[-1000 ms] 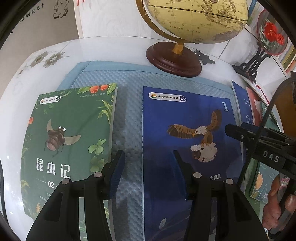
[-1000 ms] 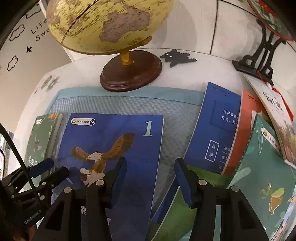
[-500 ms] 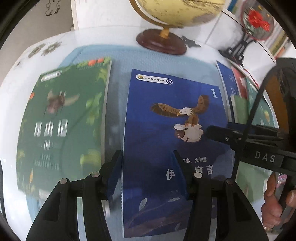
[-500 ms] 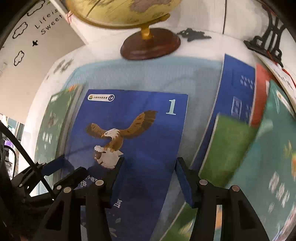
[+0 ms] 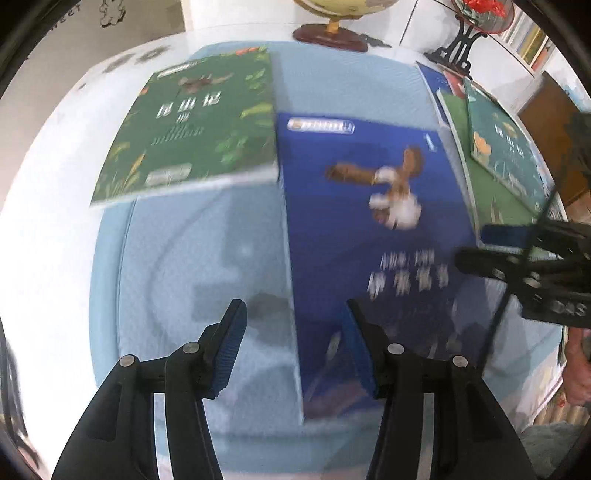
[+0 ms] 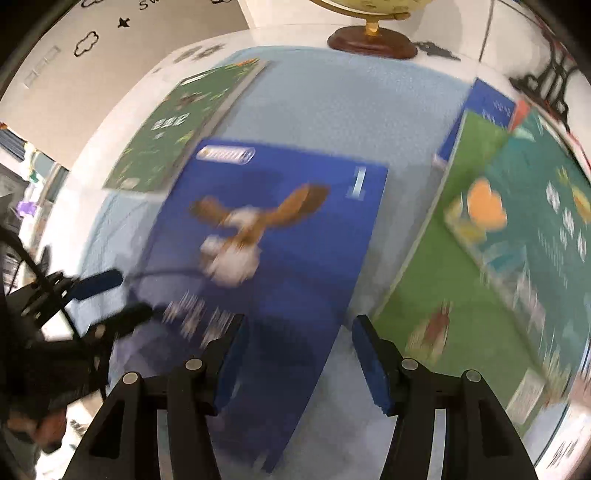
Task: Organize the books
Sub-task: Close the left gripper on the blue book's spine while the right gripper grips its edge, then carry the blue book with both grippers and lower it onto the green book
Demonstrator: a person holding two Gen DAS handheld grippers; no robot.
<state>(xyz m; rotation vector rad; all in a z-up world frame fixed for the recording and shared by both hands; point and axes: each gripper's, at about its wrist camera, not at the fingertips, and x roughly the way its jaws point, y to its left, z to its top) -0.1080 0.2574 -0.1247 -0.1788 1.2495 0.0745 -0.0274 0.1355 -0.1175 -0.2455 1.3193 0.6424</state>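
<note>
A blue book with an eagle on its cover (image 5: 354, 236) (image 6: 280, 251) lies flat on a light blue mat (image 5: 207, 273) (image 6: 332, 103). A dark green insect book (image 5: 199, 125) (image 6: 173, 129) lies to its upper left. My left gripper (image 5: 293, 339) hovers over the blue book's left edge near its lower corner, its jaws opening and holding nothing. My right gripper (image 6: 299, 354) hangs over the blue book's right edge, its jaws opening too, with nothing gripped. Each gripper shows at the side of the other's view.
A pile of books (image 5: 495, 147) (image 6: 509, 251), green, teal and blue, lies at the right of the mat. A globe's wooden base (image 5: 330, 35) (image 6: 373, 42) and a black stand (image 5: 458, 51) sit at the back of the white table (image 5: 48, 236).
Both grippers have pulled back toward the near edge of the mat, so the books and globe now sit farther up the views. Both pairs of jaws stand a little wider.
</note>
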